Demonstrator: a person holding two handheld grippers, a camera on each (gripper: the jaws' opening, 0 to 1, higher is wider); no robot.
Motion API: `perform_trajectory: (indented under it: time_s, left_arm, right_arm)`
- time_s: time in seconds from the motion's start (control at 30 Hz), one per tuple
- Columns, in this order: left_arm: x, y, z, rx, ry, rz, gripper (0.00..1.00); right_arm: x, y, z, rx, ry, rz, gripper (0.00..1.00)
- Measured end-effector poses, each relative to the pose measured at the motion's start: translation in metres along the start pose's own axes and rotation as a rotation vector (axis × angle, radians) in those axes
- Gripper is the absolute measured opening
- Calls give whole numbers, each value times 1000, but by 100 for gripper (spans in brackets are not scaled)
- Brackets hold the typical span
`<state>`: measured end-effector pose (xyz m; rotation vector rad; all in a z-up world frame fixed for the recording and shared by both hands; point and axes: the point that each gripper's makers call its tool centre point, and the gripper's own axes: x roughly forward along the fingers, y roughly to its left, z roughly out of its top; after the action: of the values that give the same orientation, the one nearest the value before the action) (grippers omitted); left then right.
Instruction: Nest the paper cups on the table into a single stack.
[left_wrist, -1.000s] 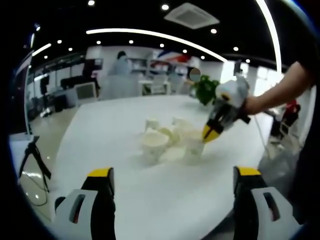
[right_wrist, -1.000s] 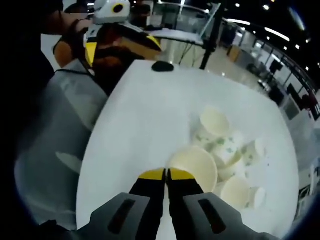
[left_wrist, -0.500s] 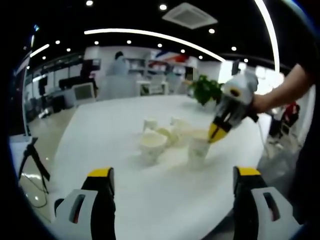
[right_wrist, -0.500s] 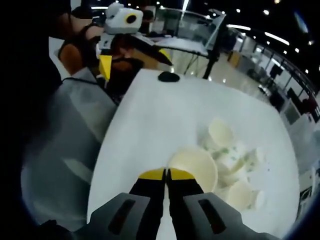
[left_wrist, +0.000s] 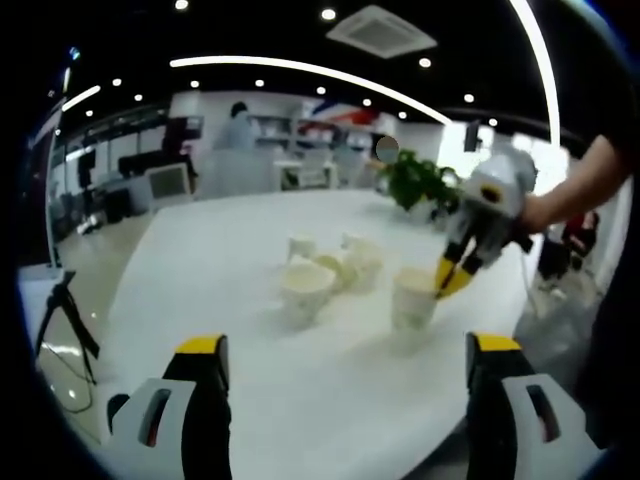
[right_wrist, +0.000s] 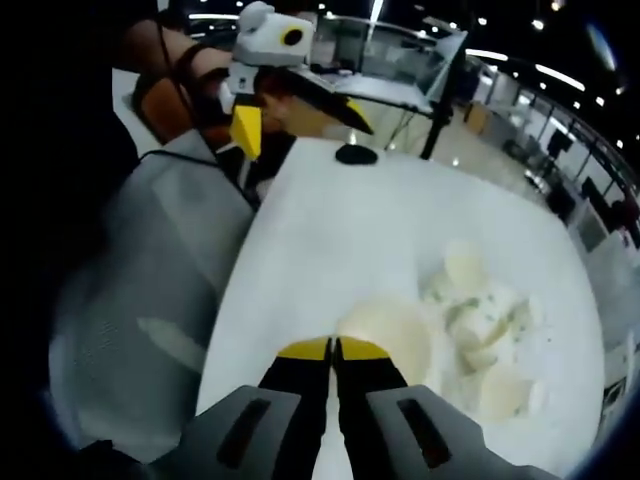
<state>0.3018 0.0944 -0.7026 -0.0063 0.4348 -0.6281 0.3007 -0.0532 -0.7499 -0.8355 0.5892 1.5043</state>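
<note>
Illumination is overhead and artificial: recessed ceiling spots (left_wrist: 330, 14) and long curved light strips (left_wrist: 300, 68) show in the left gripper view, with further spots and strips in the right gripper view. The white table (left_wrist: 250, 250) reflects strongly and is close to overexposed, so the pale paper cups (left_wrist: 305, 290) show little contrast against it; shadows under them are faint and soft. Fisheye distortion bends straight lines, increasingly toward the margins. The right gripper view is softer overall, with the cup cluster (right_wrist: 480, 320) smeared and its printed pattern hard to read. Background areas are dim and lack detail in both views.
</note>
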Motion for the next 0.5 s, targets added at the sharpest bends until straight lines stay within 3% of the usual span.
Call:
perform_trajectory:
  time_s: [0.5]
  left_arm:
    - [-2, 2, -2, -10, 0, 12, 100]
  right_arm:
    - [19, 15, -3, -5, 18, 37, 0]
